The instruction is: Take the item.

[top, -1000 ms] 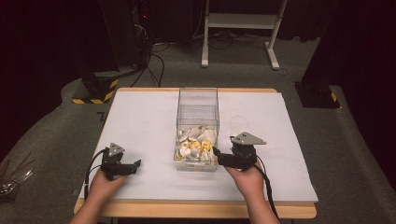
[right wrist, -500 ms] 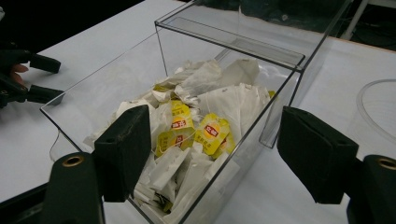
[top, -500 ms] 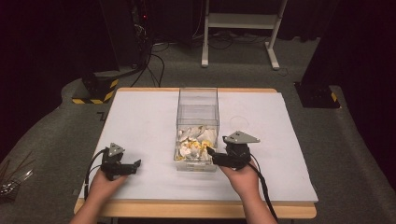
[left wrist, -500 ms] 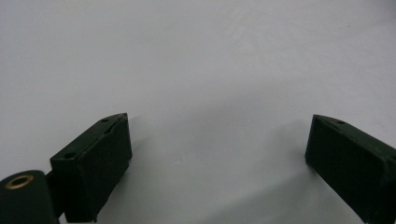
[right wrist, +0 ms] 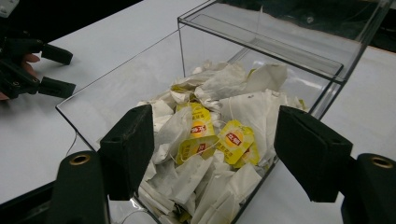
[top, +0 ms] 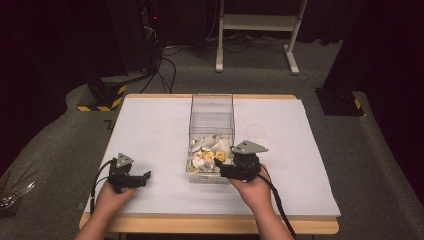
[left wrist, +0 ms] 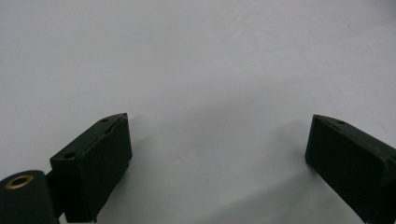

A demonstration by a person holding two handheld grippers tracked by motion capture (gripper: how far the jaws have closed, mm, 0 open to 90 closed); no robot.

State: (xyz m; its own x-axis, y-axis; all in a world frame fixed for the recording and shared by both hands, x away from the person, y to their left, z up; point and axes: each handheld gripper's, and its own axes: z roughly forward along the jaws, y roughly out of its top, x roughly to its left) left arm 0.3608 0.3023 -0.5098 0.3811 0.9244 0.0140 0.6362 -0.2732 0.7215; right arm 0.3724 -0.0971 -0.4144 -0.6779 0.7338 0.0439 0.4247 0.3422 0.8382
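While the right tongs [top: 219, 166] hang at the near rim of the clear box [top: 211, 107] in the middle of the high view, nothing has been lifted out yet, so I judge the picking is only starting. The left tongs [top: 146, 178] rest low left on the white surface [top: 150, 130], well apart from the box.

Seen from the left gripper view, the left tongs [left wrist: 217, 163] stand wide apart over bare, smooth, matt white.

Seen from the right gripper view, the right tongs [right wrist: 215, 154] are spread and hold nothing, framing the tea bags [right wrist: 210, 135] heaped in the box's near compartment: crumpled white paper sachets, yellow square tags, thin strings. The box walls are glossy, straight-edged plastic; its far compartment looks empty.
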